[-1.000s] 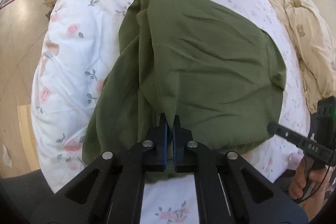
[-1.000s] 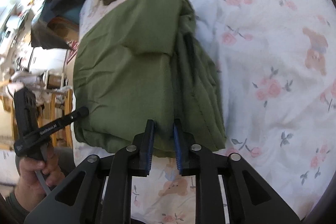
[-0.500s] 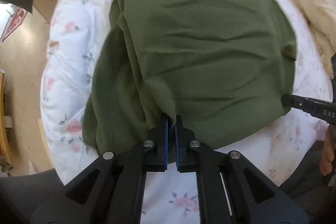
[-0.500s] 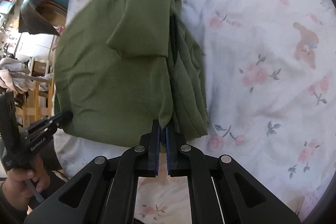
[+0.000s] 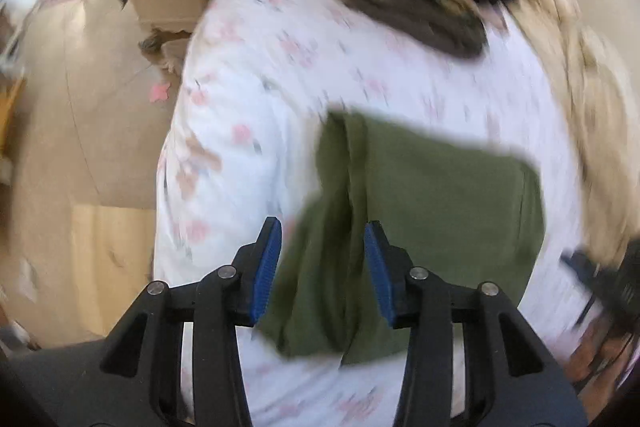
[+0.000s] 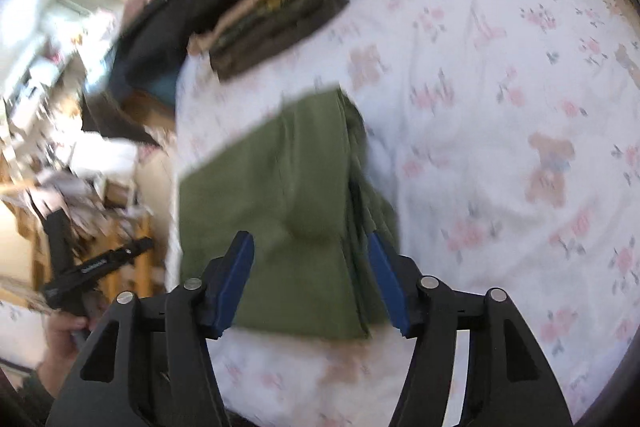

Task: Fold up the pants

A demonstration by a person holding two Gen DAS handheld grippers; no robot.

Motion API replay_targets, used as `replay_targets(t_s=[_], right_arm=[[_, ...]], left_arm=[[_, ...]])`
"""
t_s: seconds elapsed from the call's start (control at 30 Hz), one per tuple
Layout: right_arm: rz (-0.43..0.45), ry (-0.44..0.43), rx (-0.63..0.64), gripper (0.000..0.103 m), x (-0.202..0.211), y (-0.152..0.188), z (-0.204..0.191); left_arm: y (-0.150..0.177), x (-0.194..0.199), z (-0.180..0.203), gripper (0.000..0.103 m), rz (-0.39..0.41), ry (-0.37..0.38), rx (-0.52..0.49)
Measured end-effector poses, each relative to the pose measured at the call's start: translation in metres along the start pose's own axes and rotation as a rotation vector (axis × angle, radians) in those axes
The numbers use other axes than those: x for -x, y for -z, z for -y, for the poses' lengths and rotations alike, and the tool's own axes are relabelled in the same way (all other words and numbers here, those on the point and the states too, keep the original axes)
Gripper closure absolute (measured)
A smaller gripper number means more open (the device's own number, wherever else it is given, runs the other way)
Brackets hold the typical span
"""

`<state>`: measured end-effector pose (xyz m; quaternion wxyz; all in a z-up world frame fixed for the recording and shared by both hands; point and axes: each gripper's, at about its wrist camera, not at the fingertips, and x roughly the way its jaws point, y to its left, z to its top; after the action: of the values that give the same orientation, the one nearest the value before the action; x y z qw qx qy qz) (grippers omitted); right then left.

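Both hand-held grippers let go; green pants (image 5: 432, 211) lay folded on bed (image 5: 280, 75).

L hand-held gripper (image 5: 322, 267) jaws just opened, apart above pants' left edge, nothing clamped. R hand-held gripper (image 6: 310, 281) jaws also just opened, wide apart over pants' near right corner, cloth below pads, not pinched. Stack of folded clothes (image 6: 276, 23) at far side of bed, apart from pants. Views blurred.
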<state>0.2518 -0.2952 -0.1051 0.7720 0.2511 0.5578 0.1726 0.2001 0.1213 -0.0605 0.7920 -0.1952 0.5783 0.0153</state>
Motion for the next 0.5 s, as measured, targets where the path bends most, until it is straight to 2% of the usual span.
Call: replay_targets(t_s=[0.03, 0.1, 0.17, 0.27, 0.33, 0.37, 0.4, 0.43, 0.47, 0.5], right_arm=[[0.012, -0.025, -0.010, 0.041, -0.003, -0.010, 0.000], [0.028, -0.043, -0.016, 0.041, -0.013, -0.029, 0.001], [0.016, -0.045, -0.039, 0.041, -0.028, -0.052, 0.009], [0.010, -0.041, -0.068, 0.043, -0.049, -0.074, 0.023], [-0.002, -0.063, -0.087, 0.043, -0.061, -0.085, 0.031], [-0.018, -0.083, -0.097, 0.047, -0.070, -0.089, 0.033], [-0.026, -0.090, -0.100, 0.050, -0.075, -0.091, 0.035], [-0.042, -0.093, -0.101, 0.056, -0.084, -0.092, 0.036], [-0.058, -0.080, -0.095, 0.072, -0.089, -0.092, 0.036], [-0.067, -0.043, -0.073, 0.081, -0.096, -0.091, 0.035]], left_arm=[[-0.015, -0.006, -0.007, 0.064, 0.008, 0.045, 0.060], [-0.026, -0.024, -0.008, 0.064, -0.006, 0.109, 0.108], [-0.029, -0.042, 0.000, 0.064, -0.019, 0.160, 0.114], [-0.031, -0.060, 0.017, 0.064, -0.003, 0.165, 0.089], [-0.037, -0.071, 0.022, 0.066, -0.023, 0.225, 0.117], [-0.039, -0.076, 0.024, 0.066, -0.033, 0.241, 0.116], [-0.040, -0.080, 0.025, 0.072, -0.030, 0.237, 0.110], [-0.041, -0.082, 0.026, 0.083, -0.030, 0.235, 0.107], [-0.041, -0.087, 0.025, 0.086, -0.035, 0.242, 0.105], [-0.042, -0.090, 0.024, 0.096, -0.037, 0.261, 0.115]])
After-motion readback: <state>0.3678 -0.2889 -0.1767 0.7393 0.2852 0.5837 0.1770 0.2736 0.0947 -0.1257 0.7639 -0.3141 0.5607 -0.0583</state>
